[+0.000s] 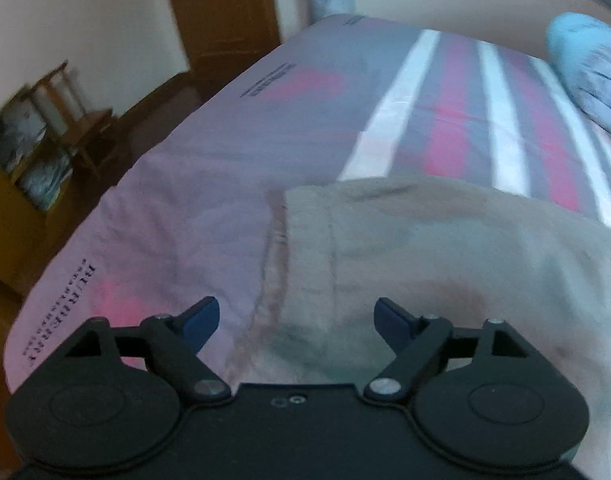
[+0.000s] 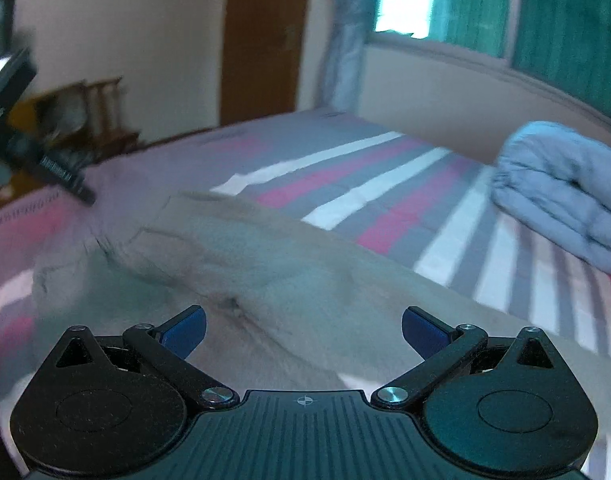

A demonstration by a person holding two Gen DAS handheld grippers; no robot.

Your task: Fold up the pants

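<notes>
Beige-grey pants [image 1: 445, 248] lie spread on a bed with a striped pink, grey and white sheet [image 1: 209, 176]. In the left wrist view my left gripper [image 1: 296, 322] is open and empty, hovering over the pants' left edge near a seam. In the right wrist view the pants [image 2: 265, 264] stretch from the left toward the lower right. My right gripper [image 2: 303, 332] is open and empty just above the cloth. The left gripper's body [image 2: 33, 148] shows at the far left of the right wrist view, above the pants' far end.
A folded light-blue quilt [image 2: 561, 192] lies on the bed at the right, also in the left wrist view [image 1: 589, 68]. A brown door [image 2: 261, 40], wooden shelves [image 1: 29, 152] and a window [image 2: 505, 12] stand beyond the bed. The bed's left edge [image 1: 65, 248] drops to the floor.
</notes>
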